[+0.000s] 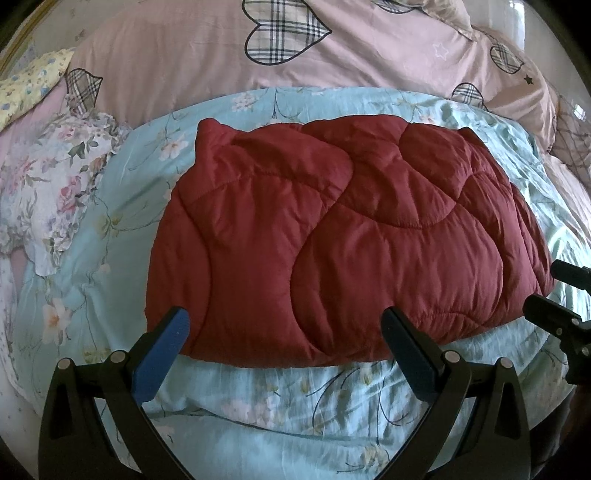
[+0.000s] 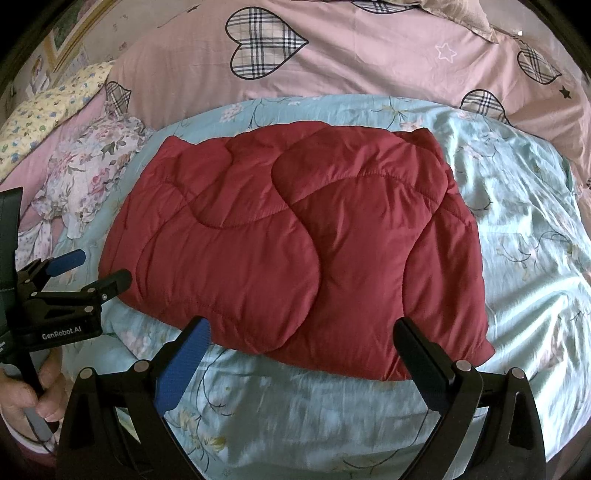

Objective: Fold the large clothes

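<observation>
Quilted red jacket [image 1: 332, 236] lies folded into a puffy block in the middle of a pale blue floral sheet [image 1: 295, 406], its wavy stitched seams facing up. Both tools hang just short of its near edge: the left gripper [image 1: 286, 332] is spread wide and holds nothing, and the right gripper [image 2: 301, 343] is likewise released, its blue pads clear of the fabric. A hand [image 2: 33, 391] grips the left tool's handle. Beyond the jacket a pink duvet [image 1: 258, 70] with plaid hearts is heaped across the bed. To the left sit a flowered, ruffled pillow [image 1: 55, 184] and a yellow one [image 1: 33, 77]; behind them, possibly a framed picture [image 2: 77, 29], blurred at the rim.
</observation>
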### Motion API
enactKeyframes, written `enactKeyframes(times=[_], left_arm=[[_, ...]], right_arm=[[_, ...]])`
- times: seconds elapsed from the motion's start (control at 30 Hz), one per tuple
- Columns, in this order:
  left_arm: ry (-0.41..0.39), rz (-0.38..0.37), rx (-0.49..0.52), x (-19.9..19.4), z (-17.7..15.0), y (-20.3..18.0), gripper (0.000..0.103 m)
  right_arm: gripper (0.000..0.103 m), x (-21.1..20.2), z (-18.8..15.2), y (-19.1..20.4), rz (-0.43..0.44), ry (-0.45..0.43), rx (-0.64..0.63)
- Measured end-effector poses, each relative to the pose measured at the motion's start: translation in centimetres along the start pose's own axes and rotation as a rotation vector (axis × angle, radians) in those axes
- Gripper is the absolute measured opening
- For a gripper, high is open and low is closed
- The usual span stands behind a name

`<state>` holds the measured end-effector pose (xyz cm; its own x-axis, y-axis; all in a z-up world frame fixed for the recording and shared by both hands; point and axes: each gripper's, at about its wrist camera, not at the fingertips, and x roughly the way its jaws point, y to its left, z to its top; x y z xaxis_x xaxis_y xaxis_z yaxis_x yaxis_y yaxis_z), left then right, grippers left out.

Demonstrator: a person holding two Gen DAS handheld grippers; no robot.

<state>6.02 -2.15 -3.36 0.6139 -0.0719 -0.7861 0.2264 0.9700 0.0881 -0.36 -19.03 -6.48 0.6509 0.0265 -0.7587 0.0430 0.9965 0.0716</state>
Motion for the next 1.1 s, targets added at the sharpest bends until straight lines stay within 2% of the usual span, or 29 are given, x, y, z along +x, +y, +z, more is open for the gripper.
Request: enactKeyframes(times=[1.1], left_arm=[[-0.001, 0.004, -0.002, 0.44, 0.29, 0.23, 0.103]], right_arm=[[0.1, 0.25, 0.88, -0.25, 0.002, -0.005, 0.01]])
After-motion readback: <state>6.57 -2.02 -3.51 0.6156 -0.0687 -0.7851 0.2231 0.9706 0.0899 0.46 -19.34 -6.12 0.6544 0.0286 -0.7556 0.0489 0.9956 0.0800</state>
